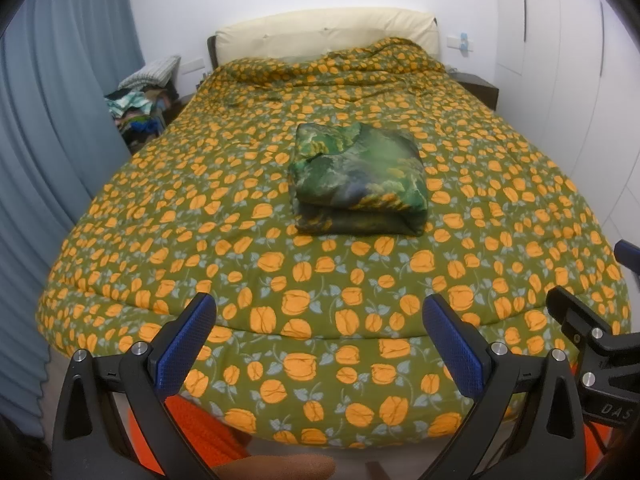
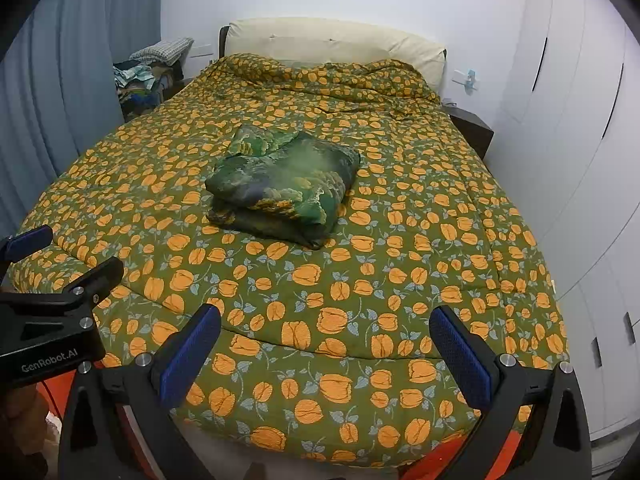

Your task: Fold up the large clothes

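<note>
A green patterned garment (image 1: 357, 178) lies folded in a thick square bundle on the middle of the bed; it also shows in the right wrist view (image 2: 282, 186). My left gripper (image 1: 320, 316) is open and empty, held back over the bed's foot edge, well short of the bundle. My right gripper (image 2: 325, 326) is open and empty too, at the foot edge, to the right of the left one. The right gripper's body (image 1: 588, 332) shows at the right of the left wrist view, and the left gripper's body (image 2: 52, 312) at the left of the right wrist view.
The bed carries an olive quilt with orange flowers (image 1: 280, 264), rumpled near the cream headboard (image 1: 320, 32). Blue curtains (image 1: 48, 120) hang on the left beside a pile of clothes (image 1: 140, 104). White wardrobe doors (image 2: 580, 140) stand on the right, with a dark nightstand (image 2: 472, 128).
</note>
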